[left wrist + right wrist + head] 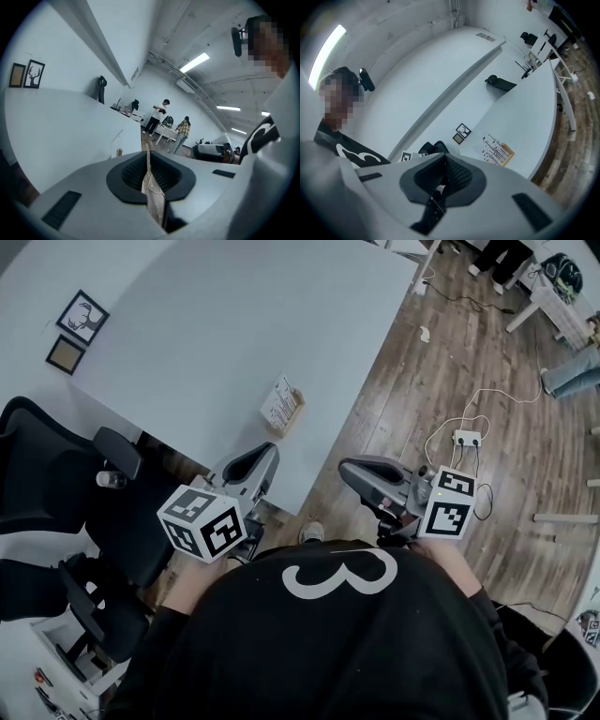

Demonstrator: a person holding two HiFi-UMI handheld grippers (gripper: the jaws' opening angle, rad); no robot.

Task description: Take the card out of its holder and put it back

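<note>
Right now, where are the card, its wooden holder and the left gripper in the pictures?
card (277, 401), head view, middle of its printed white face.
wooden holder (296, 407), head view, its wooden edge right of the card.
left gripper (270, 452), head view, tip of its shut jaws.

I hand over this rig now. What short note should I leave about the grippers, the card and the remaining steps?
Left gripper: jaws shut, empty, by the near edge of the table.
Right gripper: jaws shut, empty, beside the table's corner.
Card: upright in its wooden holder near that edge, ahead of both grippers.
Done: nothing; the card is in the holder.
Left to do: take the card out, then put it back.
</note>
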